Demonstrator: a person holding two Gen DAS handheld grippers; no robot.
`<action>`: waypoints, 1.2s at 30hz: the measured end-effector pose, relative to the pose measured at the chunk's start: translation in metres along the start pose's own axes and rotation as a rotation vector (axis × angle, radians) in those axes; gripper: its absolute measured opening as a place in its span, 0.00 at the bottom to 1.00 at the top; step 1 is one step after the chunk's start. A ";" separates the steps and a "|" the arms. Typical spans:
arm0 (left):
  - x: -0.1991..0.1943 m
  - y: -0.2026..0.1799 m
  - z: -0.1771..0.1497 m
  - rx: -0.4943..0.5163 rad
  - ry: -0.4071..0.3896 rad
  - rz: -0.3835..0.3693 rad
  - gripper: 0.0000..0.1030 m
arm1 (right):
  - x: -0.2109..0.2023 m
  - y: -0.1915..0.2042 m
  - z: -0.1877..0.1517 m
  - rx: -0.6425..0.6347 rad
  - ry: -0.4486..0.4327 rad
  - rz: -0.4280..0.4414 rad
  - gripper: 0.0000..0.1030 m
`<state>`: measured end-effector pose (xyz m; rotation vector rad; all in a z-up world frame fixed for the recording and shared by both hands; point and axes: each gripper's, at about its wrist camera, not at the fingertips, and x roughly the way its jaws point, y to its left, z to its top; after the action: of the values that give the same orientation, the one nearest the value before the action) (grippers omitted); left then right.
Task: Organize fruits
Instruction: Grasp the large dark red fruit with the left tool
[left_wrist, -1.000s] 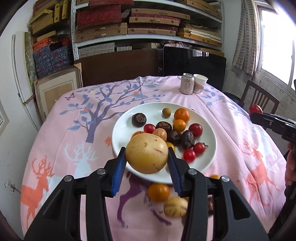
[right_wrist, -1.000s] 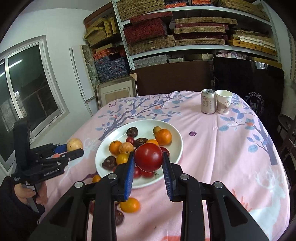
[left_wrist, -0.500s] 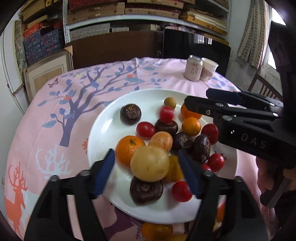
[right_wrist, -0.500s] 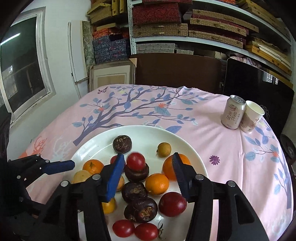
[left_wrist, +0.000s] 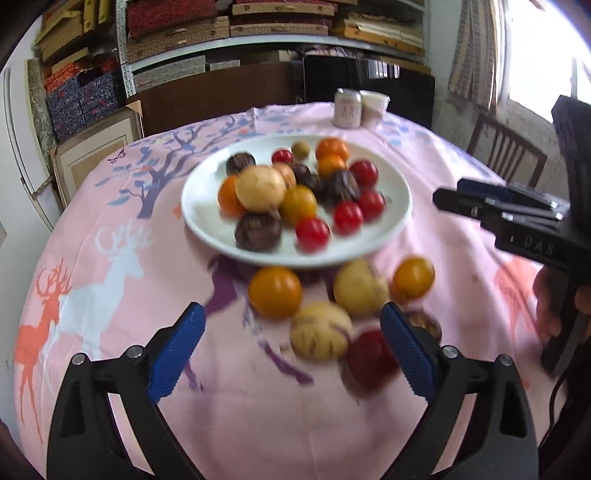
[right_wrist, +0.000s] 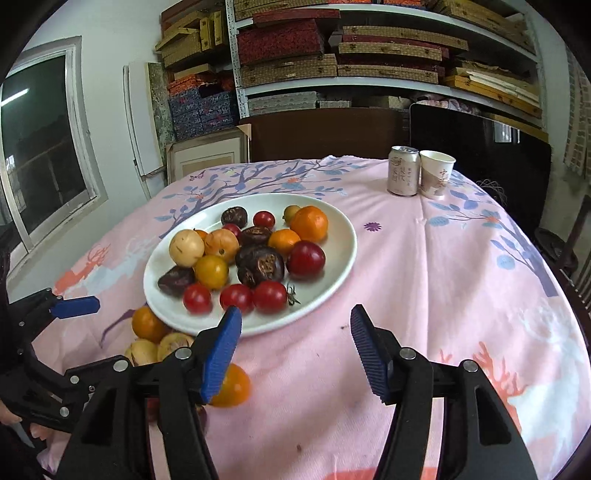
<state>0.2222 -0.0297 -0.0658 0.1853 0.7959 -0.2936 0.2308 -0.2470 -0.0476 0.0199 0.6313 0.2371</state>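
My left tongs (left_wrist: 291, 349) are spread wide with nothing between the pads; they have just been opening. My right tongs (right_wrist: 295, 350) have been opening too, and stand parted and empty above bare pink cloth on the table (right_wrist: 443, 295), just past the near rim of the white plate (right_wrist: 332, 280).

Most of the fruit is already heaped on that plate: tomatoes, oranges, dark wrinkled ones and a pale yellow one. What is left to tidy is a loose cluster on the cloth, just off the plate's near edge.

That cluster lies straight ahead of the left tongs and slightly to their right. The striped yellow fruit (left_wrist: 320, 335) sits almost between the blue pads, with an orange one (left_wrist: 275, 292) beyond it and a dark red one (left_wrist: 369, 360) hard against the right pad. The striped fruit looks slightly oval, its long axis running across the gap, though blur leaves that uncertain.

From the right tongs the same cluster lies down and off to the left, partly hidden behind the left finger, with one orange fruit (right_wrist: 231, 386) nearest. So I judge my left hand better placed for the next pick. The fruits are packed close, so closing could nudge a neighbour.
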 end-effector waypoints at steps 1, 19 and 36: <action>-0.005 -0.005 -0.006 0.004 -0.014 -0.002 0.91 | -0.004 0.001 -0.004 -0.008 -0.009 -0.010 0.60; 0.007 -0.045 -0.029 0.033 0.099 -0.067 0.40 | -0.010 -0.030 -0.020 0.128 0.003 0.012 0.60; 0.014 -0.047 -0.018 0.004 0.095 -0.107 0.38 | -0.012 -0.031 -0.022 0.143 0.000 0.033 0.60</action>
<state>0.2041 -0.0716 -0.0908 0.1612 0.9005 -0.3899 0.2157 -0.2813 -0.0610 0.1680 0.6477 0.2238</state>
